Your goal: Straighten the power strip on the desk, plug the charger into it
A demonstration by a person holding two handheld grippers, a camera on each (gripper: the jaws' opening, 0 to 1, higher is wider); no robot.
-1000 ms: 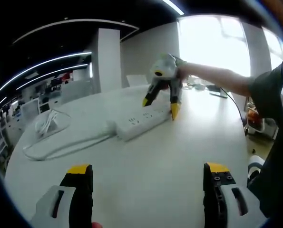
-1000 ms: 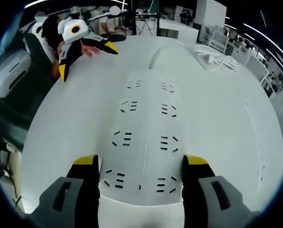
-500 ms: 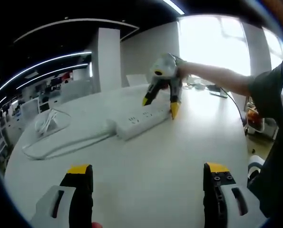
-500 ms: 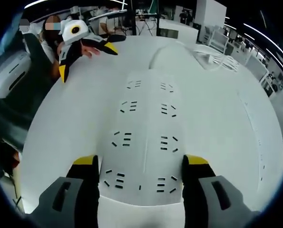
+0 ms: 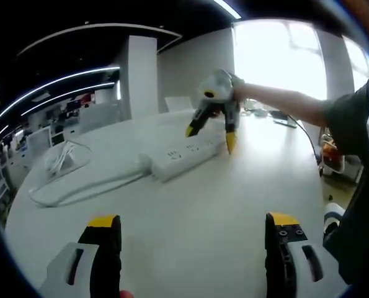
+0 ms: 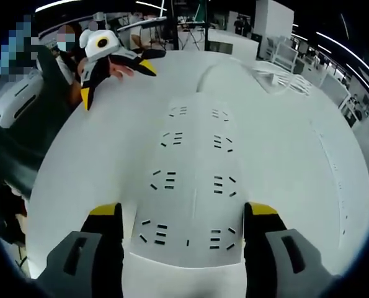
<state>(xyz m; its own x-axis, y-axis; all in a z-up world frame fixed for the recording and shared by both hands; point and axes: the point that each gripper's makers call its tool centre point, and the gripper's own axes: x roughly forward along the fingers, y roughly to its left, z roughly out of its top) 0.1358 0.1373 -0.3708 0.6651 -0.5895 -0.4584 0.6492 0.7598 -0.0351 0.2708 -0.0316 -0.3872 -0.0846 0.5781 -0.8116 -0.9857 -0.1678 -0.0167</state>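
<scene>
One white power strip [image 6: 191,186] lies flat on the round white desk [image 5: 190,205], its cable running to one white charger [image 5: 59,160] coiled near the far edge. The right claw [image 6: 183,214] is spread wide, its two yellow-tipped jaws straddling the strip's near end without visibly gripping it. The left claw [image 5: 191,223] hovers low over bare desk, equally wide apart and holding nothing.

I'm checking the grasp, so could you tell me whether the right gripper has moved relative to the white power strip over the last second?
Yes. In the left gripper view the right gripper has lifted slightly: its yellow tips now sit higher against the white power strip on the white desk.
</scene>
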